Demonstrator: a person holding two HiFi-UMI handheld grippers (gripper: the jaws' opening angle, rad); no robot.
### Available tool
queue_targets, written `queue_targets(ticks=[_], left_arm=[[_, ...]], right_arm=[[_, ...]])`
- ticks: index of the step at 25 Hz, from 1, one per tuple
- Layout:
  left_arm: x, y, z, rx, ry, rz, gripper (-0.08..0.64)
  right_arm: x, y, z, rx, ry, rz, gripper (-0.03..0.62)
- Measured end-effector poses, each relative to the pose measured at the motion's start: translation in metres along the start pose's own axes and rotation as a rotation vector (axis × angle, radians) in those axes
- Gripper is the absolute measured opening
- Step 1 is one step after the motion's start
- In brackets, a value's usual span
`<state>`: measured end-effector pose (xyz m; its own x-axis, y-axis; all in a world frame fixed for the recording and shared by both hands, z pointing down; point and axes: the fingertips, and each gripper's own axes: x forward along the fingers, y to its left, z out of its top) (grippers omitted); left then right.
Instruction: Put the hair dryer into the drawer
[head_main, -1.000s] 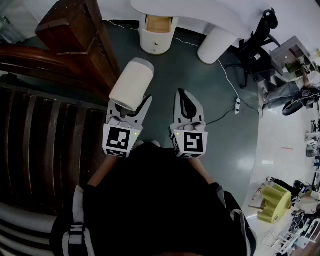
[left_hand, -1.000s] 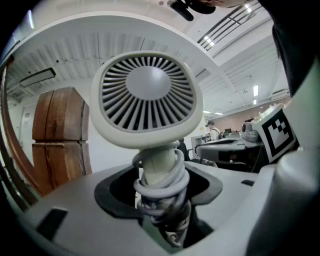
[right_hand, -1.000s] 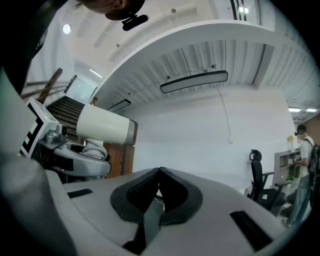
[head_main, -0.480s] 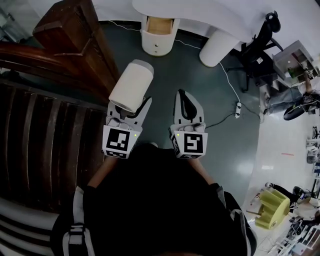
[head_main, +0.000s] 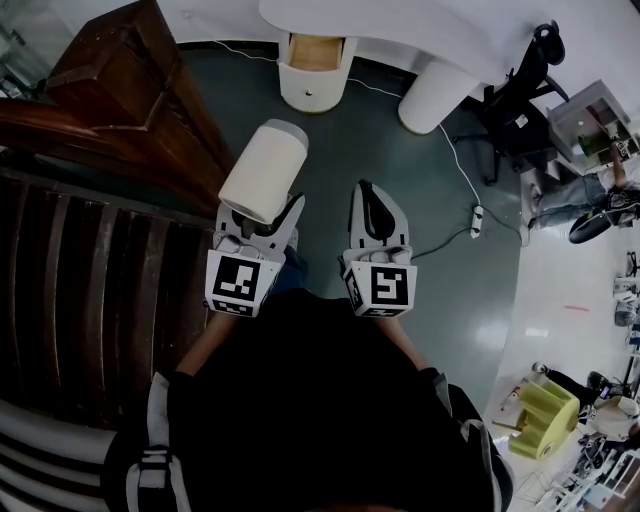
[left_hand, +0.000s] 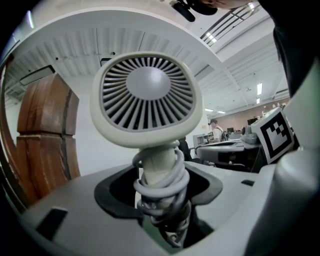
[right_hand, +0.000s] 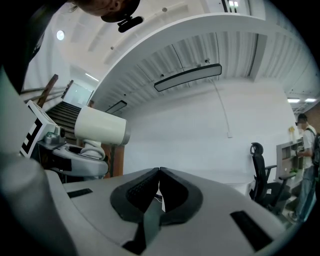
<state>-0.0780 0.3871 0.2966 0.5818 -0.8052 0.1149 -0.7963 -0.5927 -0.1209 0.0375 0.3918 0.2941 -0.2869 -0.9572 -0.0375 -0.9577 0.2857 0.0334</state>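
Observation:
A white hair dryer (head_main: 264, 168) with its cord coiled round the handle is carried above the dark floor. My left gripper (head_main: 257, 212) is shut on that handle. In the left gripper view the dryer's vented back (left_hand: 146, 96) fills the frame above the wrapped handle (left_hand: 161, 186) between the jaws. My right gripper (head_main: 371, 205) hangs beside it, shut and with nothing in it; its tips meet in the right gripper view (right_hand: 159, 171), where the hair dryer (right_hand: 101, 128) shows at left. An open drawer (head_main: 318, 50) with a wooden inside sits in a white pedestal ahead.
A dark wooden stair and post (head_main: 130, 90) run along the left. A white curved desk (head_main: 400, 30) stands ahead on a second white leg (head_main: 430, 92). A cable and power strip (head_main: 475, 212) lie on the floor at right, beside an office chair (head_main: 515, 85).
The pedestal, desk and stairs have shifted a little in the head view; both grippers keep their hold and places relative to the person.

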Motion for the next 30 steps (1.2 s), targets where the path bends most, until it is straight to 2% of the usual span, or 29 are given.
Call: queue_targets(ticks=[7, 10, 19, 30], left_arm=[[0.055, 0.035, -0.012, -0.013, 0.005, -0.026, 0.255], [0.084, 0.057, -0.02, -0.051, 0.033, -0.036, 0.255], [0.167, 0.127, -0.022, -0.036, 0.013, -0.07, 0.255], [0.232, 0.169, -0.027, -0.047, 0.005, -0.117, 0.256]], right_arm=[[0.059, -0.015, -0.017, -0.016, 0.022, -0.013, 0.023], [0.094, -0.022, -0.022, -0.023, 0.031, -0.012, 0.023], [0.191, -0.041, -0.032, -0.026, 0.047, -0.035, 0.023], [0.263, -0.061, -0.043, -0.035, 0.062, -0.071, 0.023]])
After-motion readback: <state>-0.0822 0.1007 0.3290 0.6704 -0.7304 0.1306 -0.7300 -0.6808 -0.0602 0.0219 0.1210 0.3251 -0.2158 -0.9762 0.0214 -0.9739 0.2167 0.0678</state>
